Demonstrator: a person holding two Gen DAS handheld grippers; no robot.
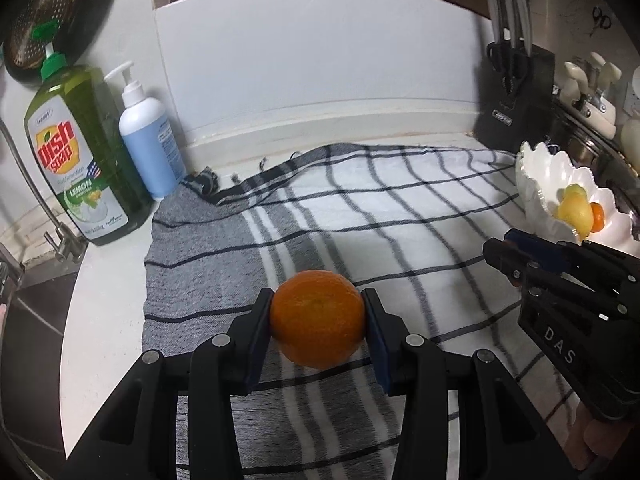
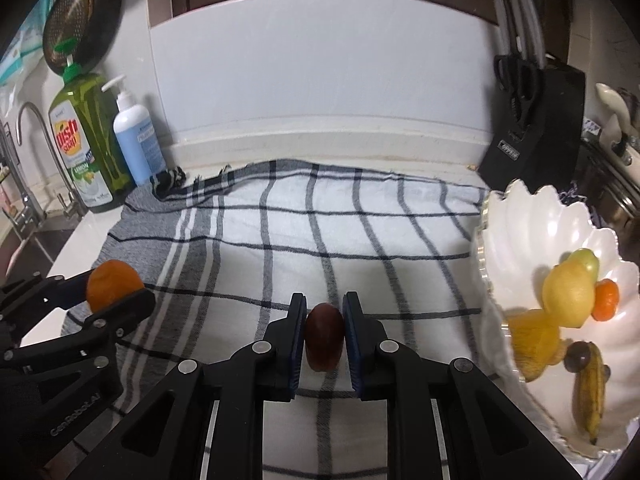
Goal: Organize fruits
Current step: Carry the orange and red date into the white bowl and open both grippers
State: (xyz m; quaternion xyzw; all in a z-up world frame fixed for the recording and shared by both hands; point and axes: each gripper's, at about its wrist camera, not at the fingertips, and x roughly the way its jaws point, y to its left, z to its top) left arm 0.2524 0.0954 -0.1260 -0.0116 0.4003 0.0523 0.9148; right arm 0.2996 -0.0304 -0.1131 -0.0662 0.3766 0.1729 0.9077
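At the far left a sink (image 2: 36, 240) and its tap (image 2: 30, 128) are cut off by the frame edge. Beside them on the white bench (image 1: 108, 300) stand a green dish soap bottle (image 1: 76, 152) and, just to its right, a white and blue pump bottle (image 1: 146, 136); the small print on both is too blurred to read. A dark round pan (image 1: 44, 20) hangs above them, partly out of frame.

A checked cloth (image 2: 340, 220) covers the middle of the bench. Over its grey left part the left tool (image 1: 318, 316) is clamped on an orange (image 1: 318, 318), one pad pressed to each side; whether the fruit touches the cloth beneath cannot be told. In the right wrist view the near finger hides the orange's lower half.

Further right, the right tool (image 2: 324, 332) grips a small dark red-brown fruit (image 2: 324, 336) between its pads, its kind hard to make out and its underside hidden.

At the right edge sits a white scalloped bowl (image 2: 520, 216), partly cropped, holding a lemon (image 2: 568, 292), a small orange fruit (image 2: 606, 300), a greenish fruit (image 2: 586, 262) mostly hidden behind the lemon, a browned banana (image 2: 590, 392), a dark round fruit (image 2: 578, 356) and a yellow-orange piece (image 2: 532, 336) of unclear kind. Behind the bowl stands a black knife block (image 2: 532, 128), its handles cut off at the top.
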